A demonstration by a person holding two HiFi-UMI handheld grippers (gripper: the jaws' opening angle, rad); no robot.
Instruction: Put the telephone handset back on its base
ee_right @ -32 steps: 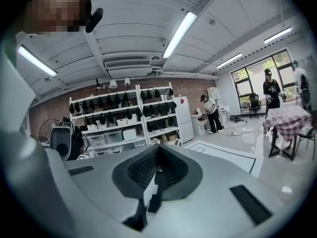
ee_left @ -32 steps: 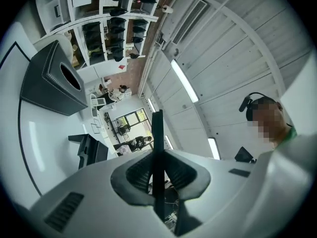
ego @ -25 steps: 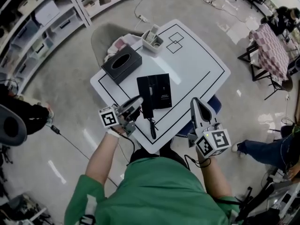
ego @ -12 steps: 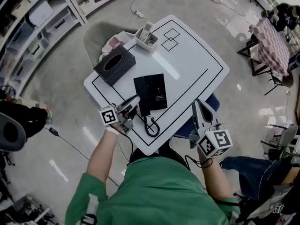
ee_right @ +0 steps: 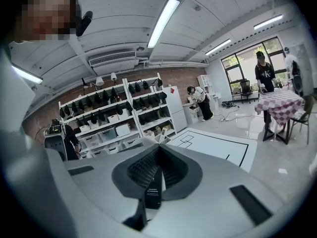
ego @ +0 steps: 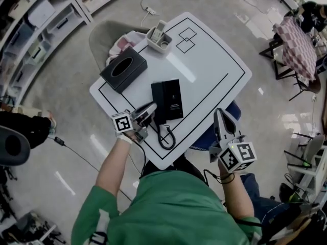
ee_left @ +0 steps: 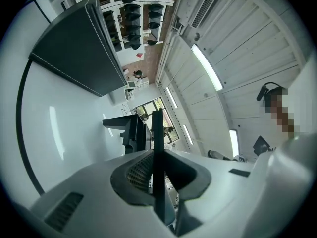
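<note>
A white desk (ego: 214,70) marked with black lines is seen. On it are set a black tissue box (ego: 123,69) at the left, a small white holder (ego: 159,39) at the far corner, and a black telephone (ego: 167,100) in the middle, its cord (ego: 166,135) looped near the front edge.

- The telephone base (ego: 173,100) was a flat black rectangle, lying on the white table (ego: 214,70) toward its near edge.
- I saw the black handset (ego: 158,104) lying lengthwise along the base's left side (seated, as far as I could tell).
- Its cord (ego: 166,137) looped on the table just beside the base.
</note>
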